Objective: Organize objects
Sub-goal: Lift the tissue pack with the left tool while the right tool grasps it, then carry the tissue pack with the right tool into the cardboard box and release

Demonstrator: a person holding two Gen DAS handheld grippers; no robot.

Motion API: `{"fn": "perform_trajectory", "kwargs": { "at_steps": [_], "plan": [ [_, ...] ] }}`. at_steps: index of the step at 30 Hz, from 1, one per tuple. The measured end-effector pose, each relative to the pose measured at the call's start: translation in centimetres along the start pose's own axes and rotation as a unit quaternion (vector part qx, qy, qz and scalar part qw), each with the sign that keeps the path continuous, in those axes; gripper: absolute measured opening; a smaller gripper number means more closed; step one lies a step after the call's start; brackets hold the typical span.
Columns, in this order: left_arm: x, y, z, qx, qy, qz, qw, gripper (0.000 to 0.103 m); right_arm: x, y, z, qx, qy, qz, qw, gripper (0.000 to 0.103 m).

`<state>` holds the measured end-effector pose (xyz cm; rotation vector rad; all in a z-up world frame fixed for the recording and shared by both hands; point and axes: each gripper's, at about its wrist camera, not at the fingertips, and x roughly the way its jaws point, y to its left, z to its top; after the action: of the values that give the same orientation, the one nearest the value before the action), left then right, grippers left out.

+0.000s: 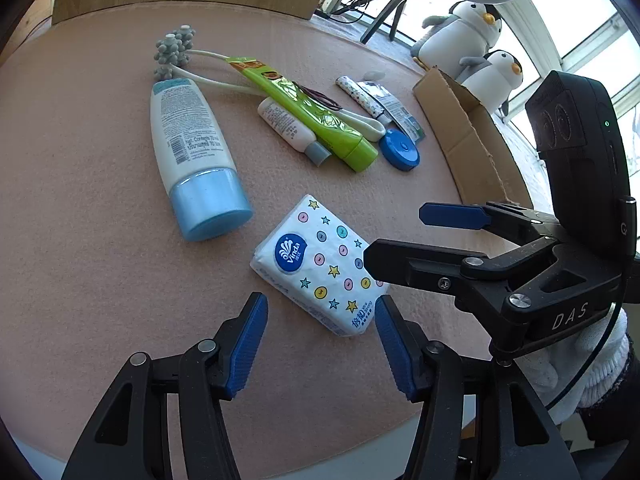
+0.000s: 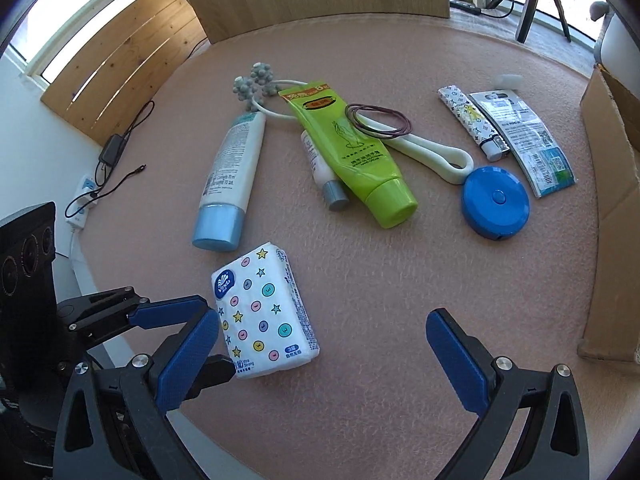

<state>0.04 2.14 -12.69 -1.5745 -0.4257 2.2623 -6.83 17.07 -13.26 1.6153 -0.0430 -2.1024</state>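
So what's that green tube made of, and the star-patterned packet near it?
The green tube looks like glossy soft plastic: it shines, and its sealed end is flat and crimped. The star-patterned packet seems to be tissues in thin plastic film, judging by its wrinkled, faintly shiny wrap.

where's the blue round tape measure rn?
Right wrist view, right of centre: the blue tape measure lies flat on the pink mat, between the green tube and the cardboard box.

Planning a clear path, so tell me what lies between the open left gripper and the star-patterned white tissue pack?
Only bare pink felt table cover separates left gripper from tissue pack, in the left wrist view.
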Motion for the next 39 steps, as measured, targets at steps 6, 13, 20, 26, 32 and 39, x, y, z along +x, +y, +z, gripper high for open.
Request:
{"fn": "perform_trajectory", "kwargs": {
  "at_steps": [6,13,20,26,32,39],
  "plan": [
    [0.8,0.1,-0.6,-0.013,0.0,-0.011,0.9999,0.06,1.9,0.9,0.8,-0.016,0.031,0.018,0.999,0.098],
    [1.5,0.1,-0.6,-0.02,0.001,-0.027,0.9994,0.058,2.9,1.1,0.7,-0.016,0.053,0.029,0.998,0.076],
    [1.9,-0.4,-0.5,-0.013,0.003,-0.03,0.9995,0.047,2.6,1.0,0.3,-0.012,0.056,0.055,0.997,0.051],
    [1.6,-1.6,-0.3,0.002,-0.002,-0.025,0.9997,0.047,1.7,0.3,-0.6,0.013,0.039,0.061,0.997,0.049],
    [1.3,-4.7,0.8,0.039,-0.013,-0.029,0.9987,0.047,-1.6,-1.6,-1.4,0.038,-0.002,0.053,0.998,0.049],
    [2.1,-10.7,3.7,0.104,-0.026,-0.048,0.9931,0.047,-6.9,-5.4,-1.8,0.074,-0.062,0.027,0.995,0.049]
  ]
}}
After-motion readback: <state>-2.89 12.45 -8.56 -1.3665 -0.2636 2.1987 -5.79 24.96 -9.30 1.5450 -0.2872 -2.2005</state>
